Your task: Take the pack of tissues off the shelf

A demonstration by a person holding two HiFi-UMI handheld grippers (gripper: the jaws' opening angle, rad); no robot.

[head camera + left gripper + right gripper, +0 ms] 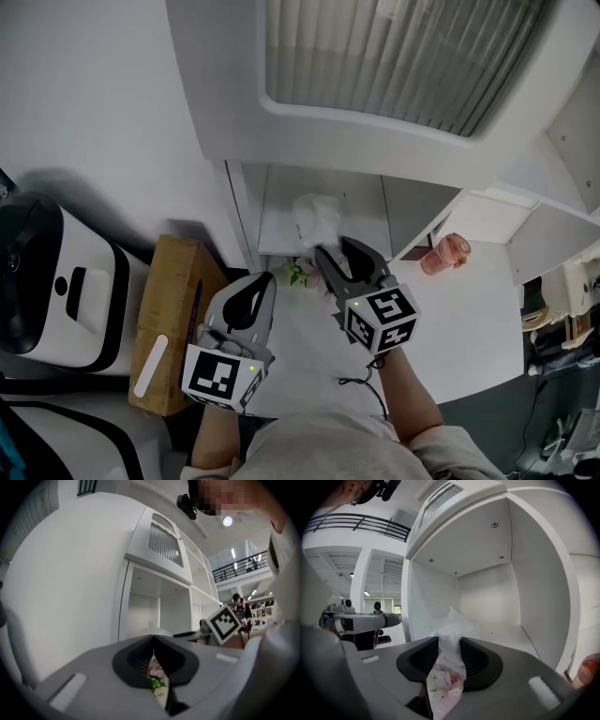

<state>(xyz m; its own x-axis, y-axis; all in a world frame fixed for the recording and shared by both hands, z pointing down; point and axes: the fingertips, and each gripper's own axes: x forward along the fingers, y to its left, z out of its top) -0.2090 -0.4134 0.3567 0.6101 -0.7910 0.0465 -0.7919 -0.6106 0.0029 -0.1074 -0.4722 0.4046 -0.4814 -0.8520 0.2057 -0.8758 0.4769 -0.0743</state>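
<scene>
Both claws were on the pack of tissues (314, 223), as far as I could see. The right claw (450, 641) was clamped on the crumpled wrapper, with the floral printed end squeezed down between its jaws. The left claw (153, 641) was pinched shut too, tips together, with a strip of that same floral wrapper caught in the slit. They sat side by side, left just beside right. The pack was at the front edge of the shelf (277, 234), in the open compartment, its printed end poking out over the lip and its white top back inside. Left of the shelf stood a cardboard box (173, 309), with a white-and-black appliance (56, 291) beyond it. A pink roll (446, 253) sat off to the right.
</scene>
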